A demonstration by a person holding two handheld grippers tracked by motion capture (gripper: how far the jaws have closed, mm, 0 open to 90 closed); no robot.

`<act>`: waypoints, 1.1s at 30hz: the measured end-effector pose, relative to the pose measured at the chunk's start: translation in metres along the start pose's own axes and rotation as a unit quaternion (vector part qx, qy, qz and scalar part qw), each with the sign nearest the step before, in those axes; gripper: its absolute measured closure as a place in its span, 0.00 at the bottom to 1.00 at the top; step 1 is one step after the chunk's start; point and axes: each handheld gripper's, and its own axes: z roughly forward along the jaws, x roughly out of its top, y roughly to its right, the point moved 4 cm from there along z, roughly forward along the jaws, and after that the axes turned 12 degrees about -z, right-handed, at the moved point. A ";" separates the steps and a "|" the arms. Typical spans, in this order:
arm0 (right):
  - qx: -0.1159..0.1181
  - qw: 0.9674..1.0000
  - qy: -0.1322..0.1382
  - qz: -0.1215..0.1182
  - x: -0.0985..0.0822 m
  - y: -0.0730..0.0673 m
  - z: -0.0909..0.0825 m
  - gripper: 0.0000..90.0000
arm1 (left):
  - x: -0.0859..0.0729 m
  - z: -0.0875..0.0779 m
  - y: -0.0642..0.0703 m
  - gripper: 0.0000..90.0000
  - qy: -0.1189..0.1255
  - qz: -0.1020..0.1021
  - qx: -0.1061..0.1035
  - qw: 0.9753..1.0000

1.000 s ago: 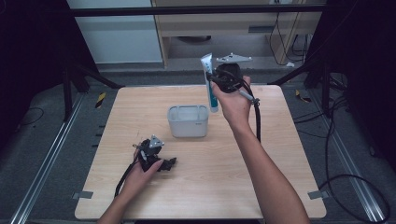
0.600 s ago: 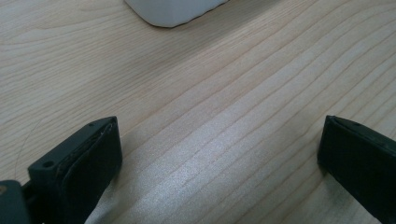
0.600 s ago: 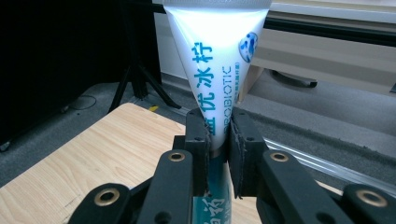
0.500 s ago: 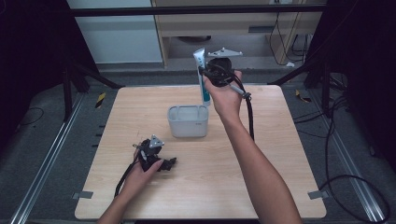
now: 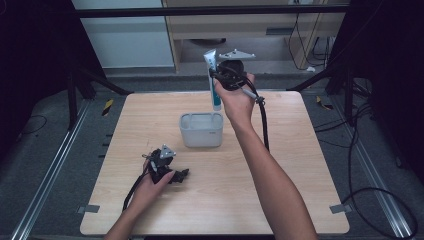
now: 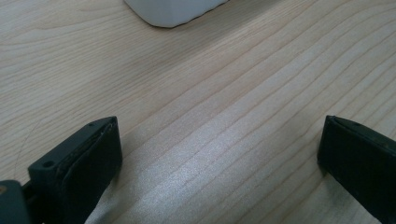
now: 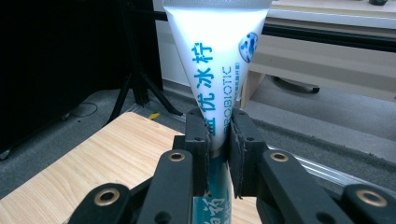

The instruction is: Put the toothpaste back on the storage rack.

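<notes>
High view: near the front edge the left gripper rests wide open and empty on the table, while beyond it the right gripper pinches an upright toothpaste tube, cap down, directly above the grey container.

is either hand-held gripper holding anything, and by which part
The right hand-held gripper clamps the white-and-teal toothpaste tube around its middle, held upright. The left hand-held gripper is open, holding nothing.
</notes>
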 end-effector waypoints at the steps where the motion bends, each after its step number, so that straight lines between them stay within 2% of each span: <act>1: 0.000 1.000 0.002 0.001 0.000 -0.001 0.001 0.88 | 0.000 0.000 0.000 0.00 0.000 0.000 0.000 1.000; 16: 0.011 1.000 0.013 0.003 -0.002 -0.017 0.012 0.88 | 0.000 0.000 0.000 0.00 0.000 0.000 0.000 1.000; 33: 0.027 0.999 0.013 0.013 -0.021 -0.035 0.021 0.88 | 0.000 0.000 0.000 0.00 0.000 0.000 0.000 1.000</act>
